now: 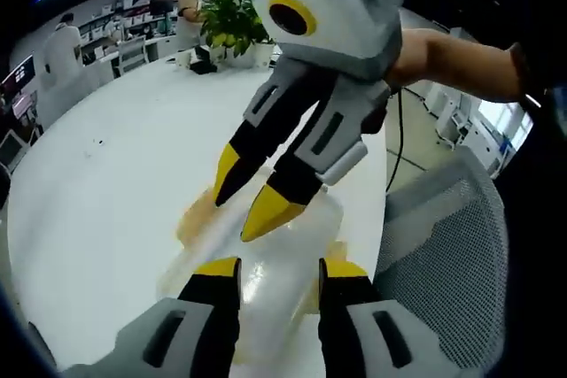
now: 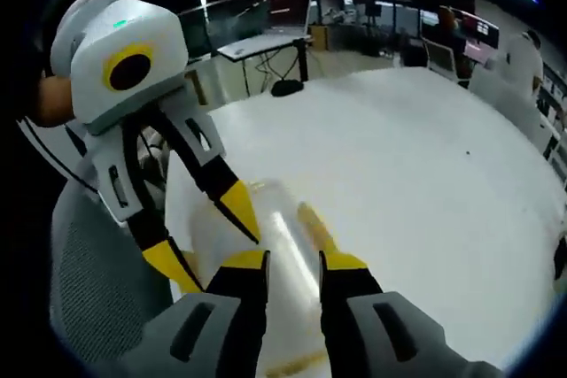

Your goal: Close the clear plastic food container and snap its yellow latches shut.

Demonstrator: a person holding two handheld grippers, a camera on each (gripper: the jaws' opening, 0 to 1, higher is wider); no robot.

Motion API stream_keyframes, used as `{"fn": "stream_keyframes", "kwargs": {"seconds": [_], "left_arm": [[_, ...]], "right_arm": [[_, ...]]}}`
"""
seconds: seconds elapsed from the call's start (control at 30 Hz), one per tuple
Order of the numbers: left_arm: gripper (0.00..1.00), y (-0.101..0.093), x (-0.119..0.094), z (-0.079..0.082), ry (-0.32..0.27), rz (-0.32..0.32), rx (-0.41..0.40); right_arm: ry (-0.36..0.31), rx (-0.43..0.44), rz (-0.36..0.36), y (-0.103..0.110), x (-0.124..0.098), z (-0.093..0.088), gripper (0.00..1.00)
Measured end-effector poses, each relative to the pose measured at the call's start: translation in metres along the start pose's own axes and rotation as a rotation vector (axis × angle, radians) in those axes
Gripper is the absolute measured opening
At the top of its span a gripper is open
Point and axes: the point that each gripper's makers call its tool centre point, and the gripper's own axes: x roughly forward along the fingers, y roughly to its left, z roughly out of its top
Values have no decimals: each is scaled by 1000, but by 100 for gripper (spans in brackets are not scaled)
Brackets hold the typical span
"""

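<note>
Clear plastic food container (image 1: 266, 254) with yellow latches (image 2: 314, 223) is located on the round white table (image 1: 106, 192), close to the table edge beside a grey mesh chair (image 1: 452, 245). It is blurred in both views; lid position and long axis cannot be determined. The left gripper (image 1: 279, 270) is seen directly above it with jaws spread, empty. The right gripper (image 2: 294, 261) converges from the opposite side, jaws likewise parted. Open tabletop extends beyond the container; clearance toward the chair is limited.
</note>
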Motion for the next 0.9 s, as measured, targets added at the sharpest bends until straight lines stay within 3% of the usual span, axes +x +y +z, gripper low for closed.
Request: {"fn": "stream_keyframes", "kwargs": {"seconds": [0.2, 0.43, 0.9], "left_arm": [[30, -9, 1, -2, -4, -10, 30], [34, -18, 2, -9, 7, -4, 128], [30, -16, 4, -15, 1, 75, 349]], "right_arm": [[14, -20, 24, -5, 3, 0, 27], [56, -15, 71, -10, 7, -3, 32], [149, -48, 228, -8, 13, -6, 33]]}}
